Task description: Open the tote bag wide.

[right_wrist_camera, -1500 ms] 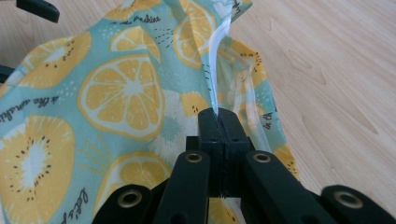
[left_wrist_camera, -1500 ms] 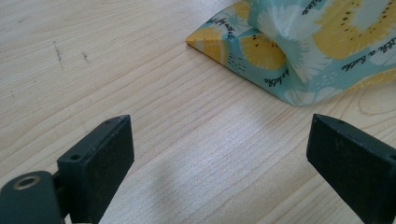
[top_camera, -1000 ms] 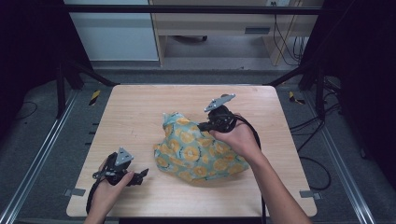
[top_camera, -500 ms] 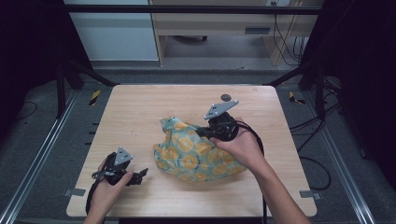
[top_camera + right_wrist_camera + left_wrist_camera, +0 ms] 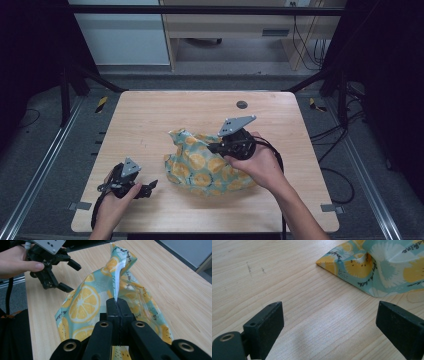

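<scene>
A teal cloth (image 5: 200, 170) printed with yellow lemon slices lies crumpled in the middle of the wooden table (image 5: 150, 115). My right gripper (image 5: 212, 148) is over its right part, shut on a raised edge of the cloth (image 5: 85, 300). In the right gripper view that edge stands up as a fold from between the closed jaws of the right gripper (image 5: 117, 302). My left gripper (image 5: 150, 186) rests near the front left of the table, open and holding nothing. In the left gripper view a corner of the cloth (image 5: 382, 267) lies ahead of the left gripper (image 5: 329, 322).
A small dark round hole (image 5: 242, 104) sits in the tabletop at the back, right of centre. Bare wood surrounds the cloth on all sides. Metal rails run along both sides of the table, and cables lie on the floor at the right.
My right gripper has moved toward the front edge of the table and slightly up, pulling the cloth's edge with it. The cloth has bunched closer to the front. The left gripper stayed put.
</scene>
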`<action>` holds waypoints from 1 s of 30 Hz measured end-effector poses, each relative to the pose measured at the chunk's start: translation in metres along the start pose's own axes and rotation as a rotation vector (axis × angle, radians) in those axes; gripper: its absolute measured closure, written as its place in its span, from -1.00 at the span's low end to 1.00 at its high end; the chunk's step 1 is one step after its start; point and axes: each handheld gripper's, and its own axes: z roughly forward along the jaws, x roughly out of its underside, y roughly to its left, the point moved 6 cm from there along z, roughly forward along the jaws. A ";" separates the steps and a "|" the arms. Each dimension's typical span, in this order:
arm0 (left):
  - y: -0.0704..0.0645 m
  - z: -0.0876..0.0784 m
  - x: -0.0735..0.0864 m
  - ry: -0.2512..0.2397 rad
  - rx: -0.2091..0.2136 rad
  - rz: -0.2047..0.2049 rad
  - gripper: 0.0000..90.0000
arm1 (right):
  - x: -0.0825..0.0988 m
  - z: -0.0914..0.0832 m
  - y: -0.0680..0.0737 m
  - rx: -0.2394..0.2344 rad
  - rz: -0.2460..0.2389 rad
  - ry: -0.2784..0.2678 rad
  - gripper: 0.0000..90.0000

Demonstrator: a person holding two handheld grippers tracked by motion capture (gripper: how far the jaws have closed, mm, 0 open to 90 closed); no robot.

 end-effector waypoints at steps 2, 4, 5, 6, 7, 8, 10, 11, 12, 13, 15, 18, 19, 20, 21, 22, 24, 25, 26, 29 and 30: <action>0.000 0.000 0.000 -0.001 0.000 0.001 -0.83 | 0.001 -0.001 0.003 -0.002 -0.003 -0.004 1.00; 0.001 -0.001 -0.001 -0.008 -0.002 -0.006 -0.83 | 0.004 -0.002 0.008 -0.007 -0.006 -0.007 1.00; 0.001 -0.002 -0.001 -0.009 -0.001 -0.008 -0.83 | 0.004 -0.002 0.008 -0.007 -0.006 -0.007 1.00; 0.002 -0.003 -0.001 -0.013 0.001 -0.009 -0.83 | 0.005 -0.002 0.009 -0.009 -0.010 -0.009 1.00; 0.002 -0.003 -0.001 -0.016 0.000 -0.010 -0.82 | 0.006 -0.002 0.010 -0.009 -0.008 -0.009 1.00; 0.003 -0.004 -0.002 -0.021 0.000 -0.016 -0.82 | 0.007 -0.002 0.012 -0.011 -0.006 -0.012 1.00; 0.004 -0.006 -0.003 -0.032 -0.001 -0.024 -0.82 | 0.009 -0.002 0.016 -0.013 -0.012 -0.015 1.00; 0.005 -0.007 -0.003 -0.040 0.001 -0.030 -0.82 | 0.012 -0.002 0.020 -0.016 -0.017 -0.015 1.00; 0.005 -0.008 -0.004 -0.045 0.002 -0.034 -0.82 | 0.012 -0.002 0.020 -0.016 -0.017 -0.015 1.00; 0.006 -0.009 -0.005 -0.053 0.003 -0.042 -0.81 | 0.014 -0.002 0.022 -0.016 -0.018 -0.017 1.00; 0.006 -0.011 -0.006 -0.061 0.007 -0.046 -0.81 | 0.017 -0.001 0.027 -0.015 -0.022 -0.017 1.00; 0.006 -0.016 -0.009 -0.079 0.011 -0.047 -0.79 | 0.021 0.000 0.034 -0.014 -0.037 -0.011 1.00; 0.005 -0.018 -0.012 -0.090 0.012 -0.049 -0.79 | 0.023 0.001 0.037 -0.015 -0.039 -0.009 1.00; 0.005 -0.020 -0.014 -0.101 0.012 -0.046 -0.79 | 0.025 0.002 0.039 -0.014 -0.043 -0.007 1.00; 0.005 -0.023 -0.017 -0.110 0.015 -0.048 -0.79 | 0.027 0.003 0.042 -0.015 -0.043 -0.008 1.00; 0.004 -0.027 -0.022 -0.124 0.022 -0.045 -0.79 | 0.029 0.005 0.044 -0.020 -0.045 -0.009 1.00; 0.002 -0.033 -0.029 -0.139 0.028 -0.035 -0.79 | 0.035 0.008 0.050 -0.025 -0.043 -0.008 1.00; 0.002 -0.035 -0.033 -0.144 0.029 -0.030 -0.78 | 0.037 0.010 0.052 -0.025 -0.042 -0.006 1.00; 0.000 -0.038 -0.037 -0.154 0.035 -0.028 -0.78 | 0.040 0.011 0.053 -0.026 -0.038 -0.004 1.00; -0.005 -0.045 -0.052 -0.179 0.055 -0.013 -0.77 | 0.049 0.015 0.058 -0.026 -0.038 0.000 1.00; -0.010 -0.049 -0.062 -0.187 0.069 0.005 -0.76 | 0.054 0.017 0.061 -0.032 -0.034 -0.002 1.00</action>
